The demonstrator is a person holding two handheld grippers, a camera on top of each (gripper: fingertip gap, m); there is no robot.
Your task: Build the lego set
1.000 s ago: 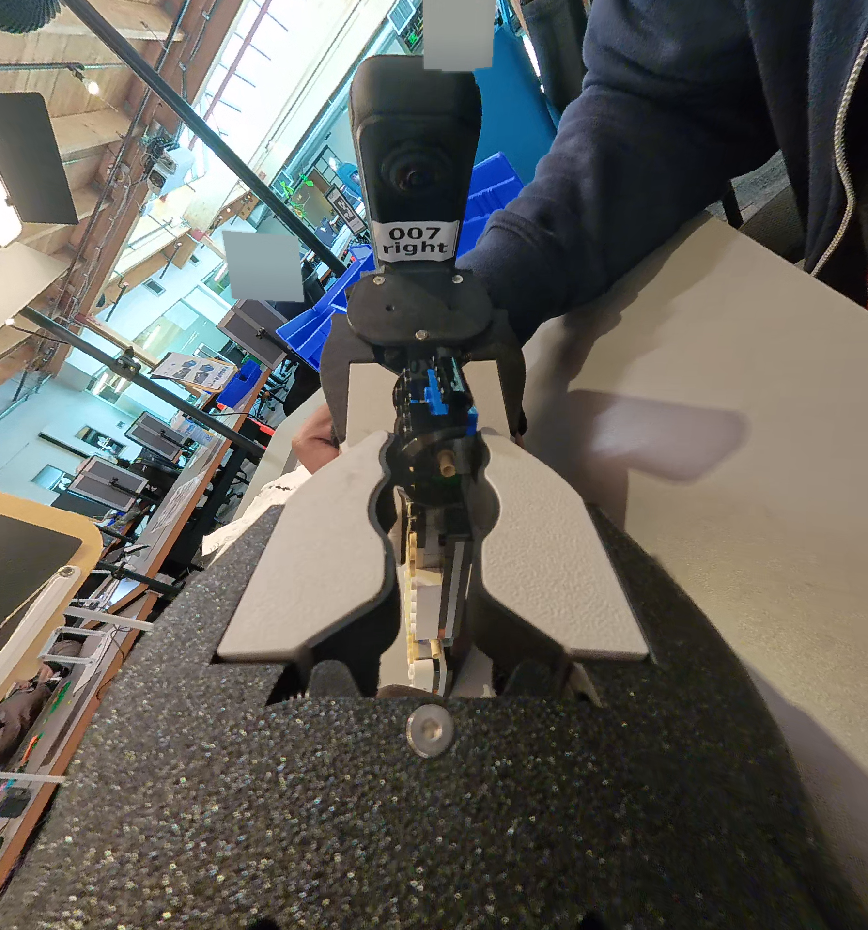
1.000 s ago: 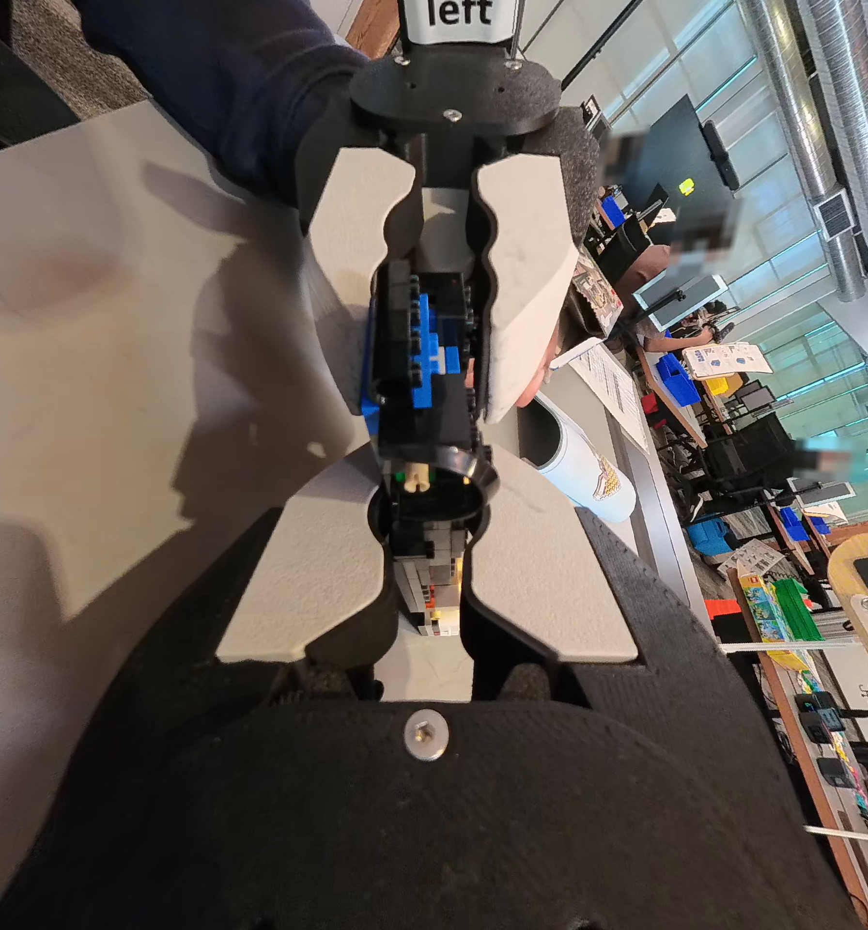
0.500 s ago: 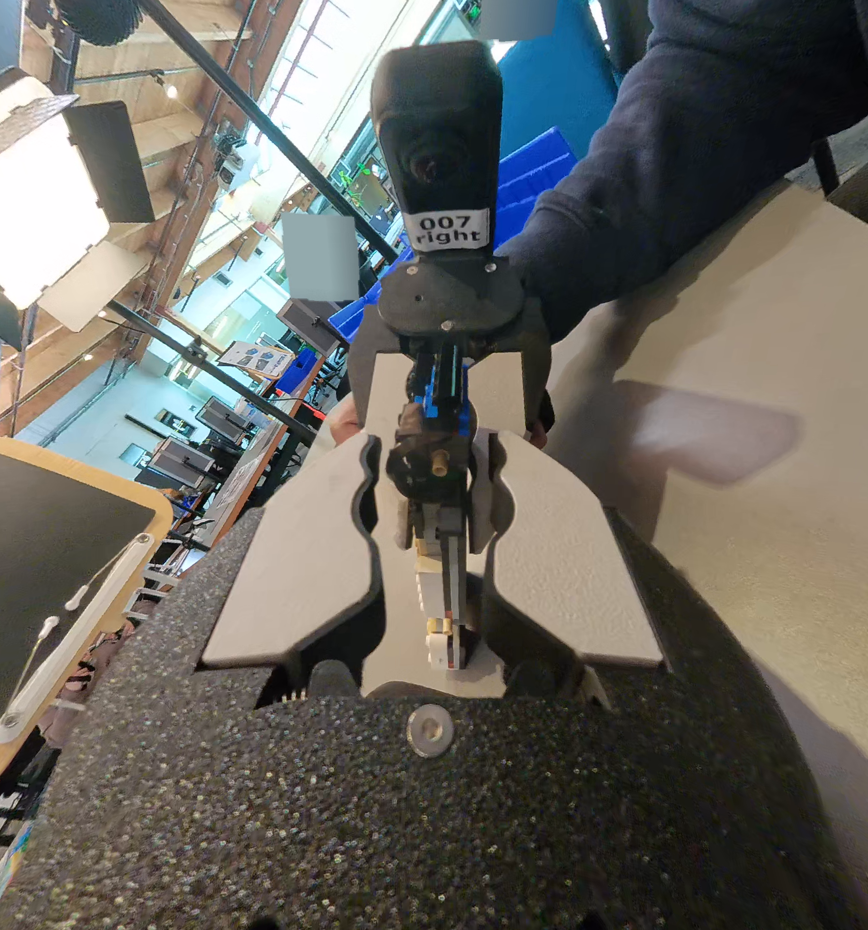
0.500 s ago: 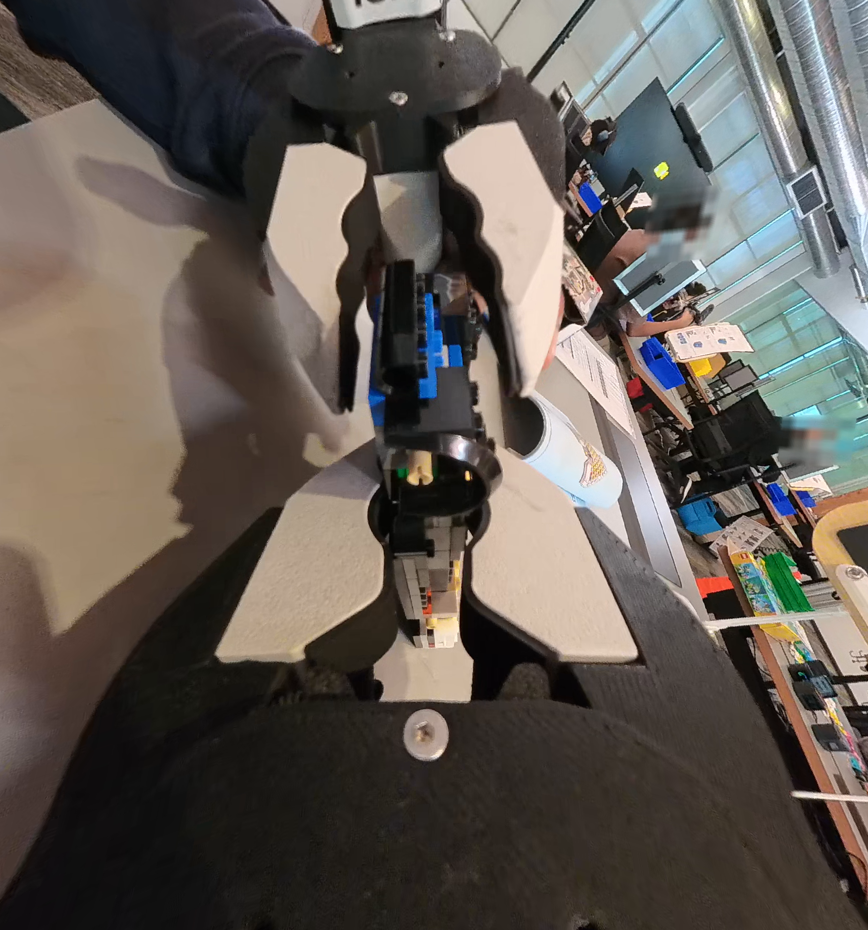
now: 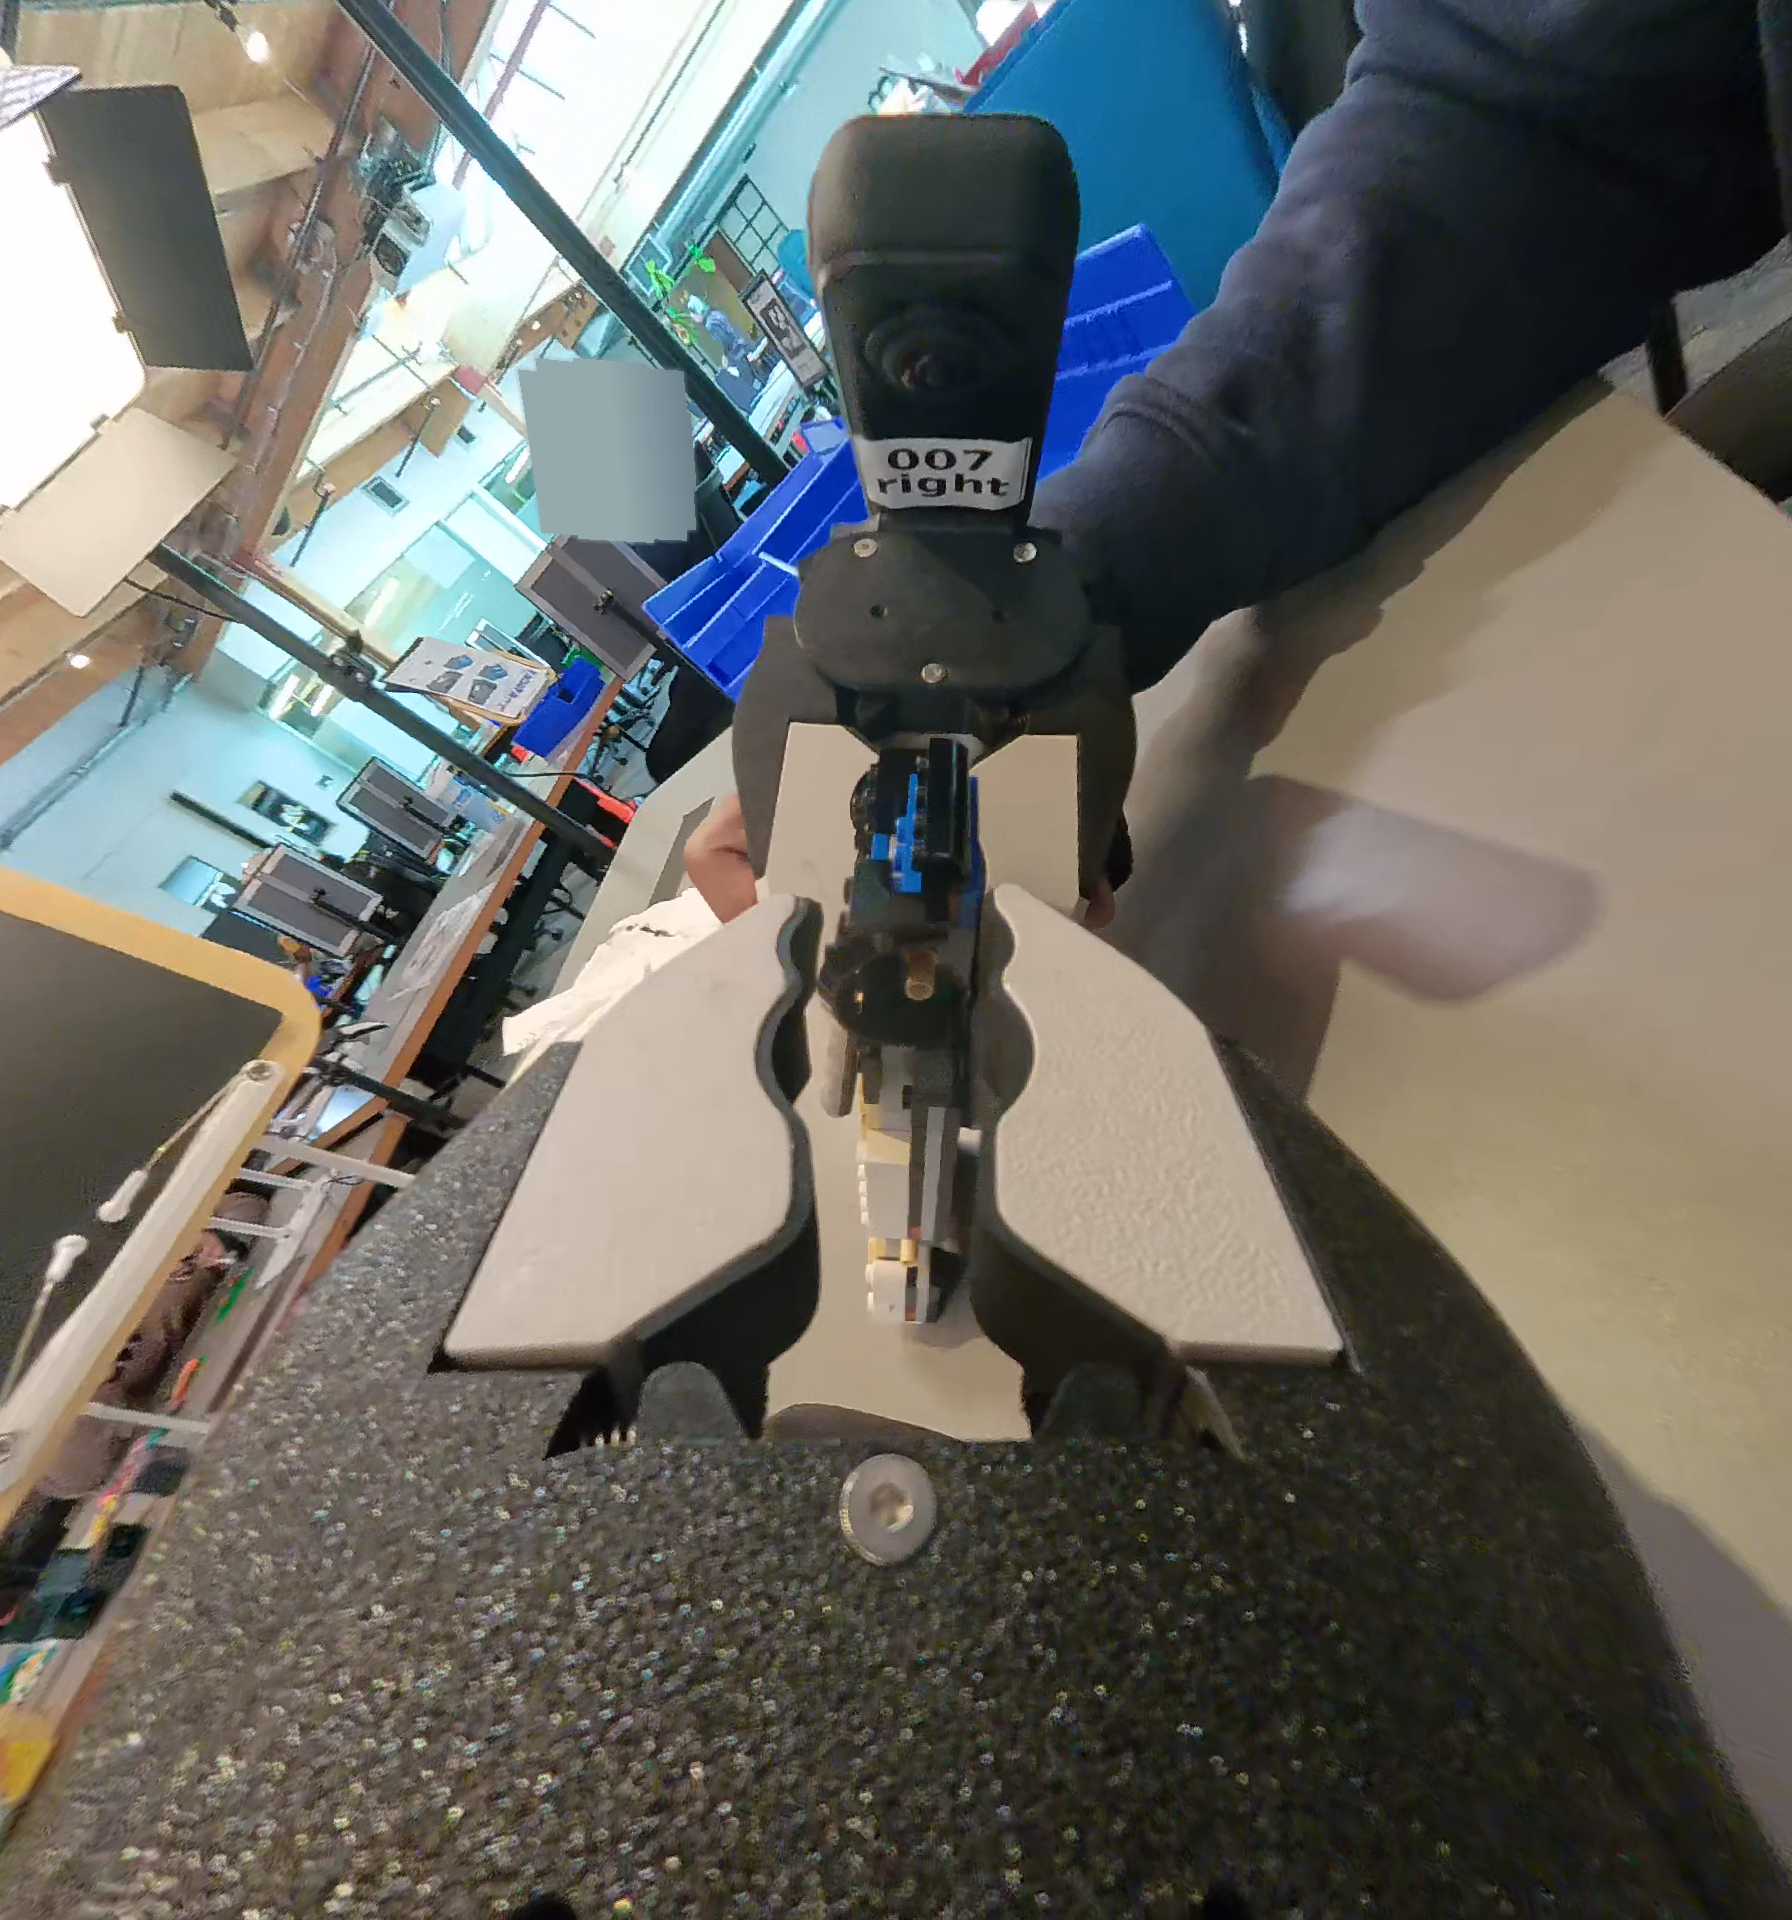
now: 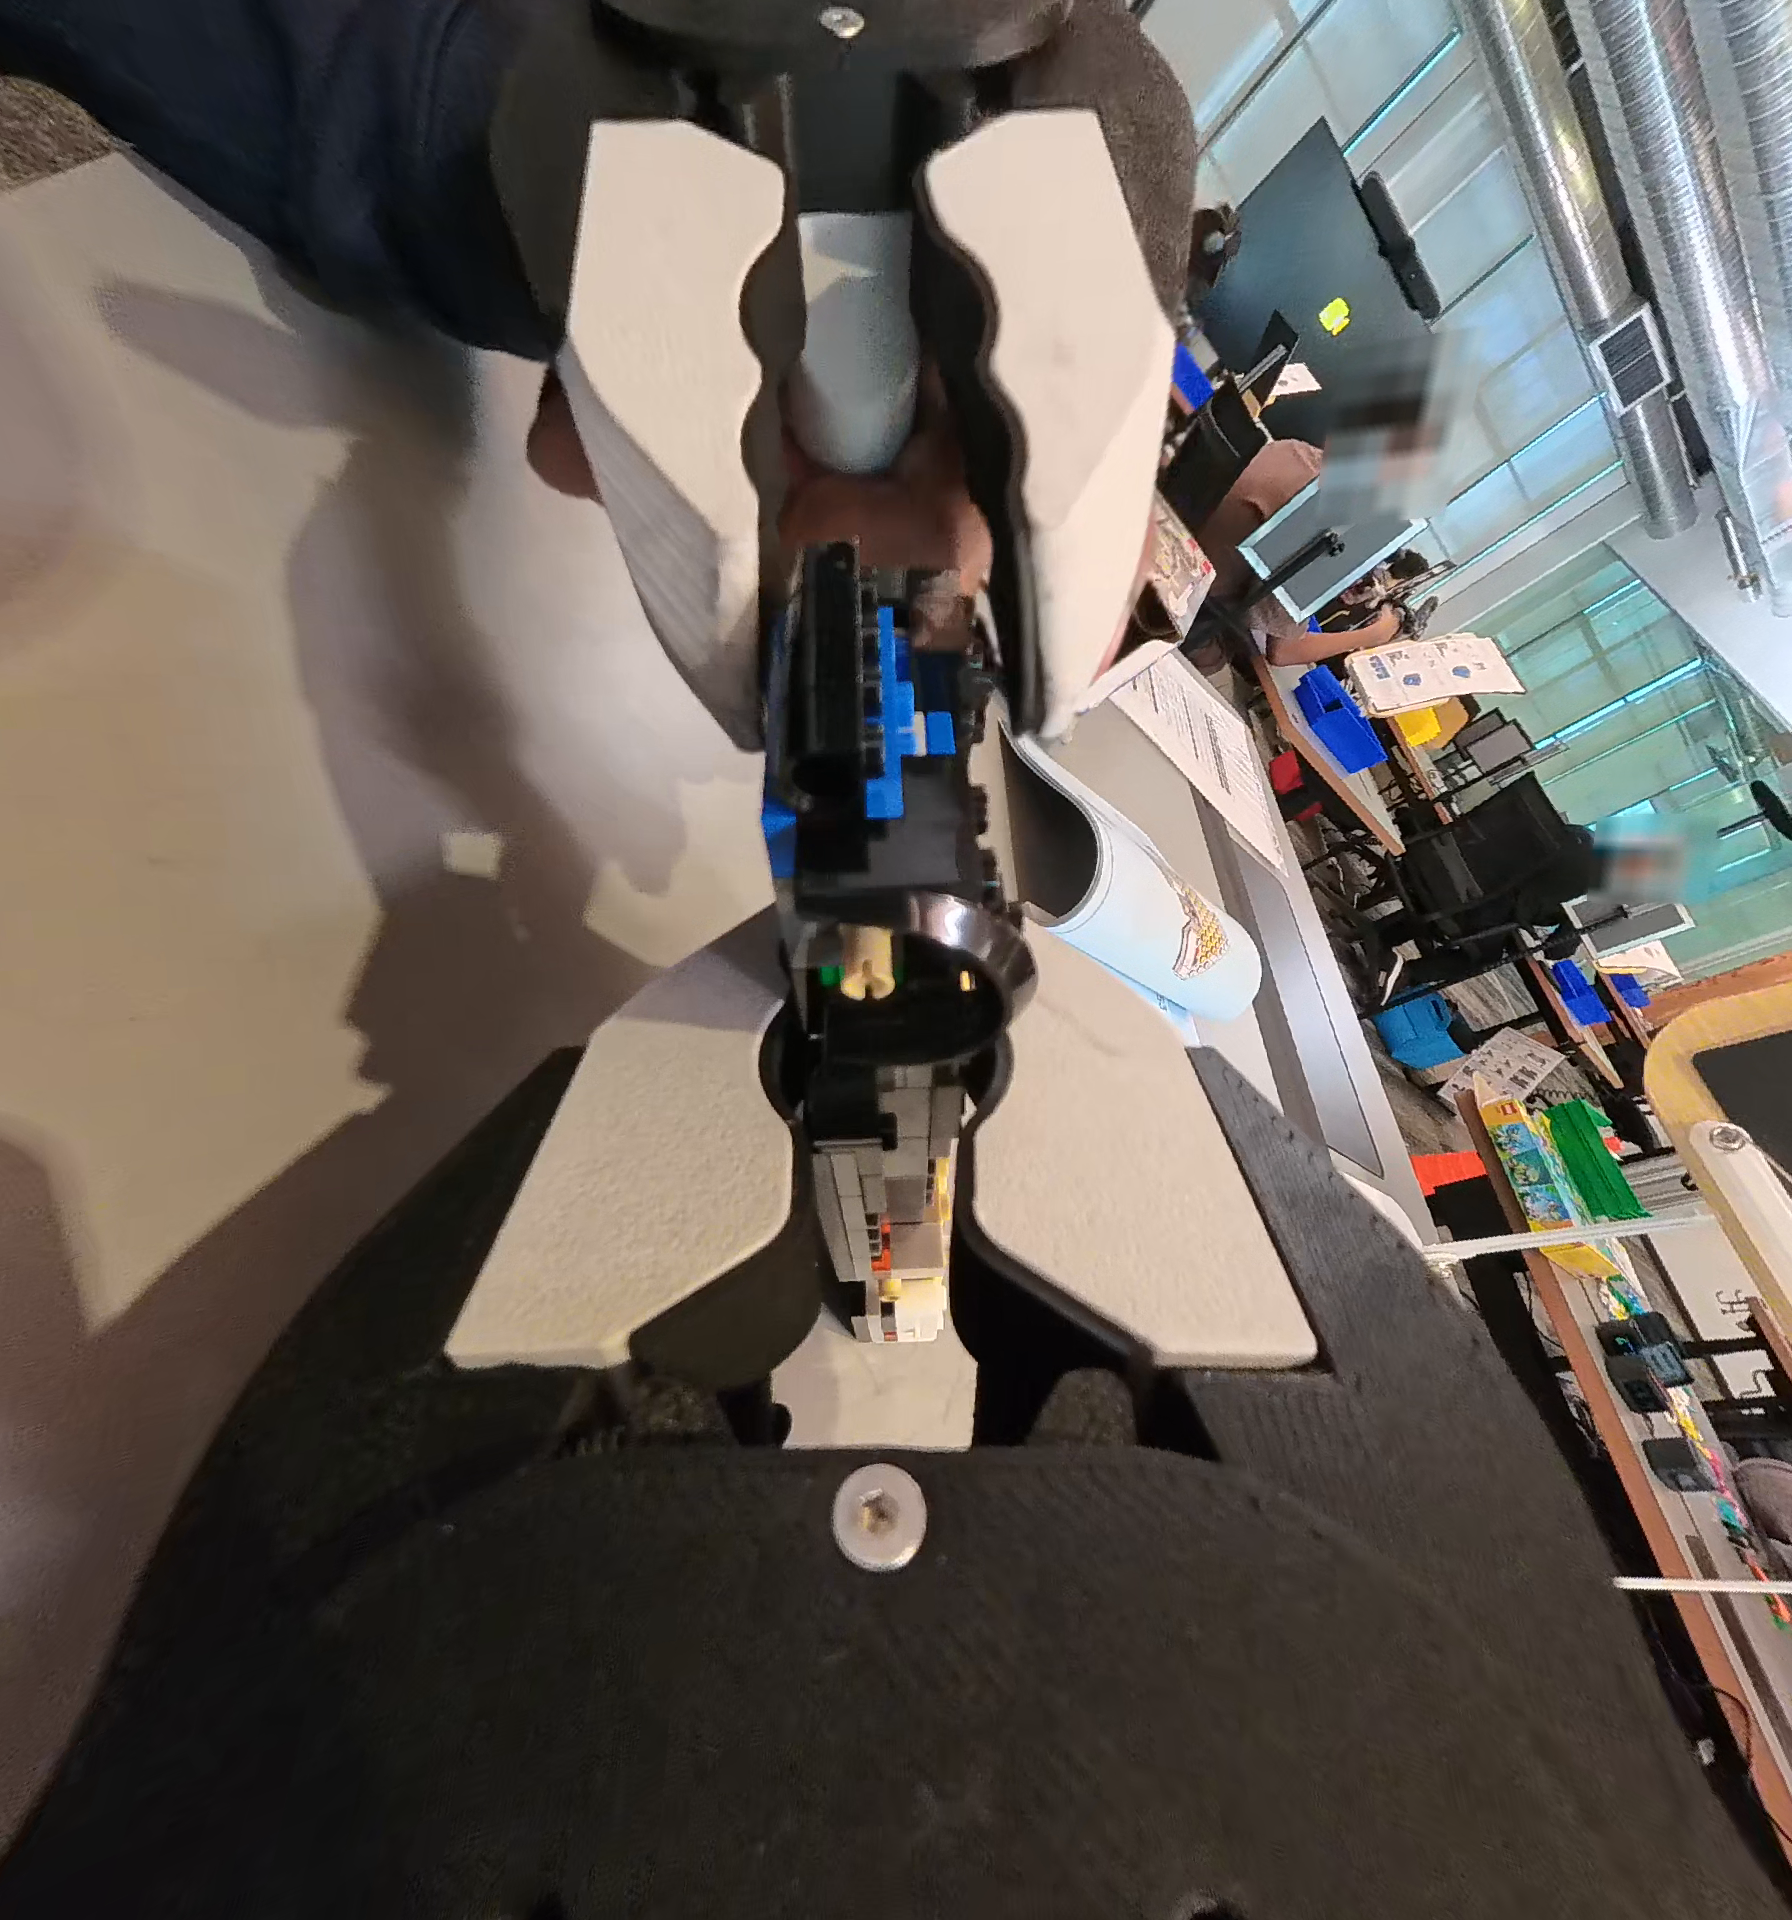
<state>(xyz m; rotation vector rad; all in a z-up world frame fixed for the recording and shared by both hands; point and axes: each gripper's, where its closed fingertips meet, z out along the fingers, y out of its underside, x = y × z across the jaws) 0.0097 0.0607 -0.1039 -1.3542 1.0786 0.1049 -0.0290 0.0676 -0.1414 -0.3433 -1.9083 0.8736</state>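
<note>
Left gripper (image 5: 902,914), wider half a second ago, has closed again on the brick model (image 5: 913,1174); right gripper (image 6: 892,997) clamps it from the opposite end, seemingly to steady it clear of the beige table (image 5: 1494,1195), a curled booklet (image 6: 1152,935) beside, blue bins (image 5: 746,582) in the workshop behind

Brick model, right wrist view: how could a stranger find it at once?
Over the pale table, the left gripper and right gripper face tip to tip. The brick model spans both: blue-black one end, grey the other, unlike the curled booklet nearby.
</note>
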